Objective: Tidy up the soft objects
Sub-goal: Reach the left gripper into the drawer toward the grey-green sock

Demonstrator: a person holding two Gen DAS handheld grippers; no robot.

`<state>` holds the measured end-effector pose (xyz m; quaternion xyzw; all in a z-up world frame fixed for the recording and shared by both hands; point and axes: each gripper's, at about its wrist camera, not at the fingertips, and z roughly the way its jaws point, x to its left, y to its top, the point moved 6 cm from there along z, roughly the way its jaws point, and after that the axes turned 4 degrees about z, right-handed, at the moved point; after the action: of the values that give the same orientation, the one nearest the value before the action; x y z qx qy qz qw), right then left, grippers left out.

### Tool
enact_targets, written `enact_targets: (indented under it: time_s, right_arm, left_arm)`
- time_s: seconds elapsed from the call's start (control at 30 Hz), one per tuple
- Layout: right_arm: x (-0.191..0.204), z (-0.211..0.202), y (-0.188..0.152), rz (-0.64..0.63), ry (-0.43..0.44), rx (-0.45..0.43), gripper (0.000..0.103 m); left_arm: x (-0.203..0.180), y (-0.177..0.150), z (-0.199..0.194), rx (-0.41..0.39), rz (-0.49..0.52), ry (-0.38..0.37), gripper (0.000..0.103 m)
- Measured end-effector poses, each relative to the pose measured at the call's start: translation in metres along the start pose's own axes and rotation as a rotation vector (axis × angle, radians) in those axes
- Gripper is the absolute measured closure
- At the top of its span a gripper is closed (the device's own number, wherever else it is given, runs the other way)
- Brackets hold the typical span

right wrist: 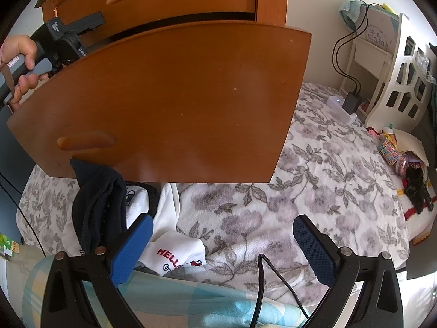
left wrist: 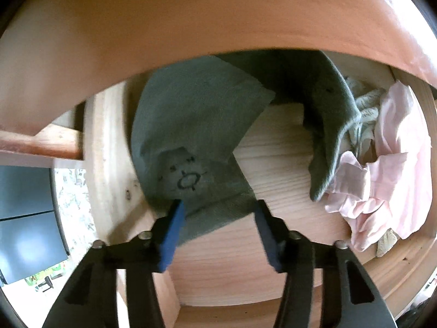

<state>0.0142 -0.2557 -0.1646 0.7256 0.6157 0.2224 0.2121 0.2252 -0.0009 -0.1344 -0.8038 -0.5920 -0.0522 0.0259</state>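
The left gripper's (left wrist: pixel 218 205) blue fingers (left wrist: pixel 172 235) stand spread apart inside the open drawer (left wrist: pixel 273 147), their tips resting at the near edge of the green cloth (left wrist: pixel 191 125), gripping nothing. Past and to the right of them a pink garment (left wrist: pixel 387 169) and a pale lacy piece (left wrist: pixel 366 112) already lie in the drawer, so some sorting looks done. The right gripper (right wrist: pixel 221 227) hangs released and empty over the floral bedspread (right wrist: pixel 327 169). Left of its fingers a dark sock (right wrist: pixel 95 199) and a white printed garment (right wrist: pixel 174 251) wait; the drawer front (right wrist: pixel 177 104) looms ahead, and a black cable (right wrist: pixel 262 287) trails between the fingers.
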Motion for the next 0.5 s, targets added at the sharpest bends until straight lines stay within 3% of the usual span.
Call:
enact_targets:
  time_s: [0.17,0.37,0.5]
  right_arm:
    - [0.000,-0.001,0.001,-0.002,-0.003,-0.001,0.000]
    - [0.000,-0.002,0.001,-0.003,-0.006,-0.003,0.000]
    - [0.000,-0.002,0.001,-0.005,-0.006,0.002,0.000]
  left_arm:
    - [0.011,-0.005,0.003,-0.016,-0.017,-0.030,0.079]
    - [0.020,-0.016,0.009,-0.028,-0.017,-0.027,0.080]
    - [0.013,-0.010,-0.009,-0.042,-0.027,0.010,0.077]
